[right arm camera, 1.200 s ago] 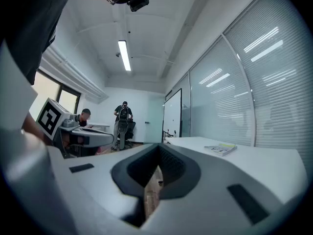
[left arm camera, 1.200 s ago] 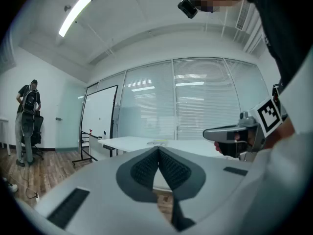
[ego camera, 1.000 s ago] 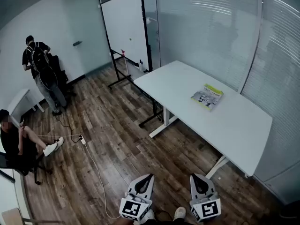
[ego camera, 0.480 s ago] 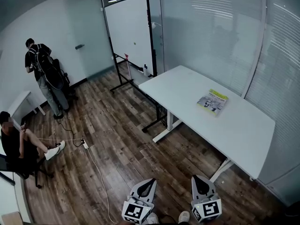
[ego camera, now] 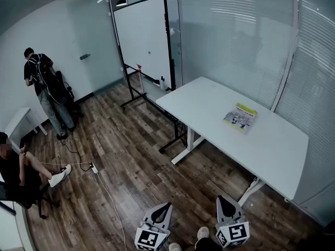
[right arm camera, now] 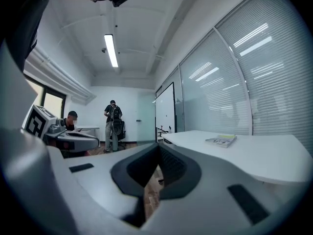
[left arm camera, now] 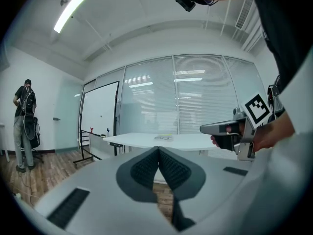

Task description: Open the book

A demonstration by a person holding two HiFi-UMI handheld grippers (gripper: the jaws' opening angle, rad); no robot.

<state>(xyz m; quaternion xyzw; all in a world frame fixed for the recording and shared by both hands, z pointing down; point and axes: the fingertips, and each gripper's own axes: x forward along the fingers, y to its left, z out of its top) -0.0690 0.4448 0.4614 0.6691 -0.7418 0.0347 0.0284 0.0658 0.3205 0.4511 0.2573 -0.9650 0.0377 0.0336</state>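
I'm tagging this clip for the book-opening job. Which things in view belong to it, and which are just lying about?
Belongs to the job:
book, closed, on the white table
left gripper, shut, empty
right gripper, shut, empty

Just about:
whiteboard
power strip
standing person
seated person

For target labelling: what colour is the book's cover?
Book: white-grey cover, yellow-green band along one edge; clearest in head view.

Left gripper (ego camera: 167,206) and right gripper (ego camera: 225,198) apparently sit lower.
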